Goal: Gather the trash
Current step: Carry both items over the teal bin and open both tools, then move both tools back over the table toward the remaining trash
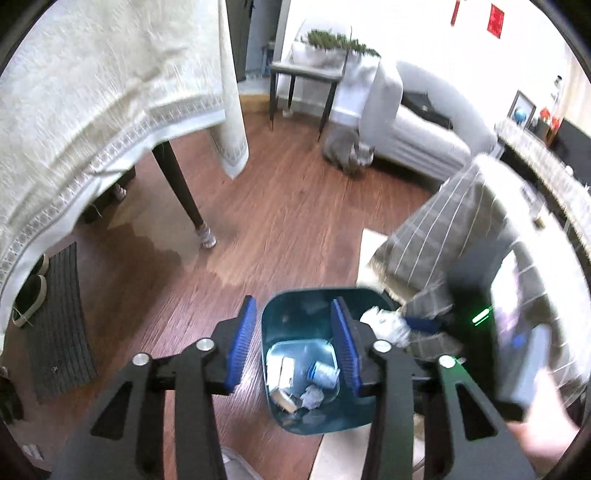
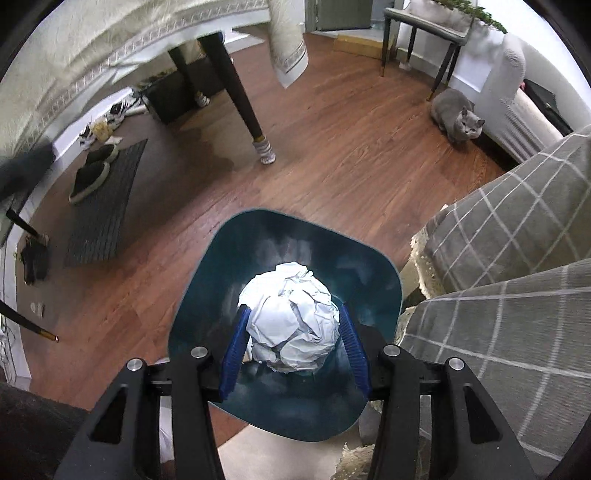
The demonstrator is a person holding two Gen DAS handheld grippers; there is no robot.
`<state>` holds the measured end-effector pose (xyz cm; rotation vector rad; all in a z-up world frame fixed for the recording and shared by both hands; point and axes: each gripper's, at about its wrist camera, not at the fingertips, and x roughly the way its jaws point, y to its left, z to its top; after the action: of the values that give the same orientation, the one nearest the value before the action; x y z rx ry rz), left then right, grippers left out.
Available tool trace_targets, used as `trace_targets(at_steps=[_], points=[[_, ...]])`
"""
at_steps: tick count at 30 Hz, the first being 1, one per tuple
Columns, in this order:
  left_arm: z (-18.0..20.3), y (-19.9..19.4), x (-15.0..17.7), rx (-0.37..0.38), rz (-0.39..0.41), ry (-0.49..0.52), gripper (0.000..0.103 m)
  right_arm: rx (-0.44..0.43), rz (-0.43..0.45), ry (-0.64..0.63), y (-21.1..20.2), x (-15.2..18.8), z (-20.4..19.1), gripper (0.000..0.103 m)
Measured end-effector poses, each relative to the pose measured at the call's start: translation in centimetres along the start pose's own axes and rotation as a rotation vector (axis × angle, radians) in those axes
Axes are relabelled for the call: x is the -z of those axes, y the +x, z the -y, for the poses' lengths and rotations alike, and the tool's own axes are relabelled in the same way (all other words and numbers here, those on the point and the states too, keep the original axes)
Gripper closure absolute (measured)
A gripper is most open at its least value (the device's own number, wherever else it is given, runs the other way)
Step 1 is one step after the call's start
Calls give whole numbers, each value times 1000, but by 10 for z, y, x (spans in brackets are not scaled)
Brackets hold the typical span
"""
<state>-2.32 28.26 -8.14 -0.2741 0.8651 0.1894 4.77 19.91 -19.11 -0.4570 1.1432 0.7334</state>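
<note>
Floor [image 2: 332,177]: one expanse of brown wood planks, carrying everything below.

Table [image 1: 92,92]: one, draped in a cream cloth with a patterned border; one dark leg [image 2: 240,96] seen clearly, a sock-like cover on its foot.

Sofa [image 1: 413,122]: one, pale, along the far wall, with one small side table [image 2: 421,26] beside it.

Cushions: two grey checked ones [image 2: 517,229] at the bin's right side, the nearer one overlapping the bin's right rim in the right wrist view.

Mat [image 2: 107,206]: one, dark and ribbed, on the floor left of the bin, with one pair of dark slippers [image 2: 90,177] at its far end.

Bin [image 2: 207,295]: one, teal, open-topped, standing on the floor directly below both grippers. Contents on its bottom, left wrist view: one bottle with a blue cap [image 1: 325,373], one small crumpled scrap [image 1: 312,397], and a few flat pale pieces, number uncertain.

Cat [image 2: 458,114]: one, grey, crouched on the floor at the sofa's base, well apart from the bin.

Paper ball [image 2: 291,321]: one, white, crumpled, above the bin's opening.

Right gripper [image 2: 293,347]: both blue fingers pressed against the paper ball's sides, clamping it over the bin.

Left gripper [image 1: 293,350]: fingers spread apart with nothing between them, over the bin's left half.
</note>
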Motion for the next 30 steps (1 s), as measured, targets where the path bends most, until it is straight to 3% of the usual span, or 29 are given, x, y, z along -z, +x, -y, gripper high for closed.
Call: trace_targets(at_steps=[5, 10, 14, 17, 21, 27, 30], points=[[1, -23, -13, 13, 47, -10, 73, 9, -59, -12, 25, 11, 1, 53], [3, -50, -26, 12, 119, 14, 74, 27, -98, -32, 44, 22, 2, 52], [6, -58, -32, 15, 140, 19, 74, 45, -107, -53, 45, 26, -3, 29], [10, -59, -35, 13, 142, 24, 74, 52, -98, -66, 39, 27, -3, 28], [19, -64, -41, 16, 159, 35, 72, 32, -40, -65, 12, 19, -2, 28], [35, -80, -50, -17, 218, 79, 64, -12, 112, -75, -57, 3, -4, 28], [36, -84, -56, 1, 235, 54, 62, -14, 193, -78, -94, -4, 1, 28]])
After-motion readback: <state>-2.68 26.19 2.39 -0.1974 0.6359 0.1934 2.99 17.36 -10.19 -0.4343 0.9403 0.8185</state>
